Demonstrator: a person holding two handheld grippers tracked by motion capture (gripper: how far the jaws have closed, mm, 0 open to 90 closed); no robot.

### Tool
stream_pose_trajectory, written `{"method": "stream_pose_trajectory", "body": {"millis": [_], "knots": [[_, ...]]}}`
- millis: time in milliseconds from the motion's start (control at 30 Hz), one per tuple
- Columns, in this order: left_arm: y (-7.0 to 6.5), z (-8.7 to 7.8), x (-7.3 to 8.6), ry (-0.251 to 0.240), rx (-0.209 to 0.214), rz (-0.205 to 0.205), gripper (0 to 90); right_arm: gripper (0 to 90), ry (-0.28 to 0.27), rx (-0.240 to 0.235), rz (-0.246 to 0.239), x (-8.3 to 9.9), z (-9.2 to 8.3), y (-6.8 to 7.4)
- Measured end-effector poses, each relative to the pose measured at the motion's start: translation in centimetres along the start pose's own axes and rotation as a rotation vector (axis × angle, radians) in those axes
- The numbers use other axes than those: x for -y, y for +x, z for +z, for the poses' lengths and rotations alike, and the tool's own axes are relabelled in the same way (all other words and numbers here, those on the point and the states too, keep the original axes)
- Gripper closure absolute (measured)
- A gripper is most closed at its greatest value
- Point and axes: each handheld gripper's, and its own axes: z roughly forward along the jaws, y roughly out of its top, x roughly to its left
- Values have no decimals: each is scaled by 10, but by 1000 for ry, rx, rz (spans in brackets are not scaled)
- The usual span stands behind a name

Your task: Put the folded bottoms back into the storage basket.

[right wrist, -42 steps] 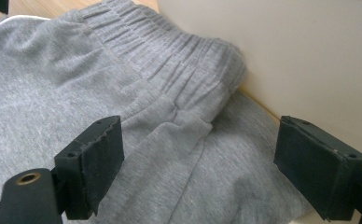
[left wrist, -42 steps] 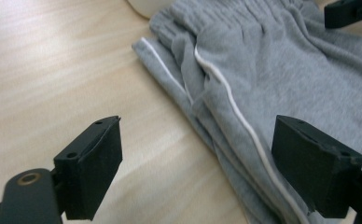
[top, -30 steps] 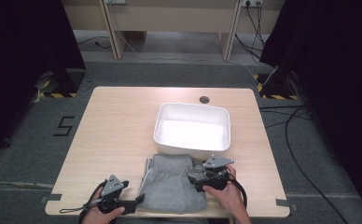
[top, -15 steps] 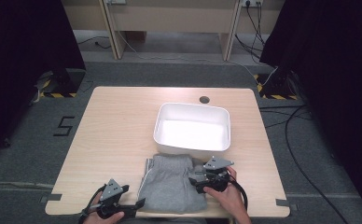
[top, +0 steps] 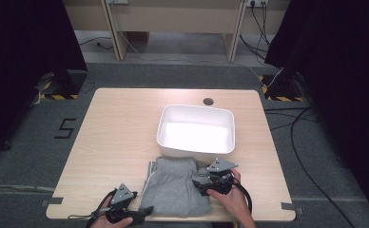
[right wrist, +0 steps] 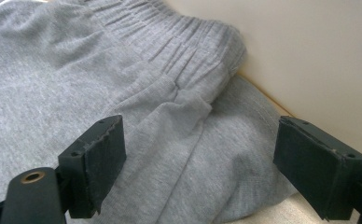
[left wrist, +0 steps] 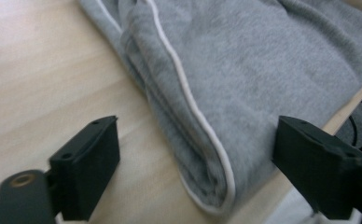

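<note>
A pair of folded grey sweatpants (top: 177, 186) lies at the near edge of the wooden table (top: 116, 137), its far end just beside the near wall of the white plastic tub (top: 196, 130). It looks laid out that way so the bundle can be lifted straight away from the person and dropped into the tub, which sits at twelve o'clock from the cloth and holds nothing I can make out.

The person holds a tool on either flank of the bundle, which reads to me as setting up a two-sided lift so the fold stays together.

The left gripper (top: 142, 213) sits at about seven o'clock of the sweatpants, low at the table's near edge, pointing in toward the cloth. In the left gripper view its jaws stand wide apart, and the folded side with its white piping (left wrist: 195, 109) runs up between them; the pads (left wrist: 93, 163) are clear of the fabric, so nothing is gripped.

The right gripper (top: 199, 183) rests at about three o'clock of the bundle, by its right-hand side, close to the tub's near wall. In the right gripper view its jaws are also spread, with the gathered elastic waistband (right wrist: 188, 51) ahead at twelve o'clock and a loose grey flap (right wrist: 193, 140) lying between the pads (right wrist: 100, 158), which do not press on it. The tub's pale wall (right wrist: 319, 56) rises at two o'clock.
</note>
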Motion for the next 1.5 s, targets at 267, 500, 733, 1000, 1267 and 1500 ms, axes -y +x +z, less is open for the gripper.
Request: {"method": "stream_pose_trajectory", "body": {"millis": [267,500,733,1000,1267,1500], "knots": [[-6,9,-6,-5,10,38,156,172,-21,11,6,-9,-7,0],[-4,13,-8,-28,65,29,281,170,26,18,23,-11,3,-5],[-3,15,-10,-23,101,35,416,148,73,-6,67,-7,19,-7],[-3,15,-9,-29,129,40,546,132,51,-61,51,-14,36,4],[-3,15,-9,-32,138,58,583,545,13,-94,11,-17,41,10],[-3,11,-10,-38,136,81,661,661,-22,-96,6,-14,39,12]]}}
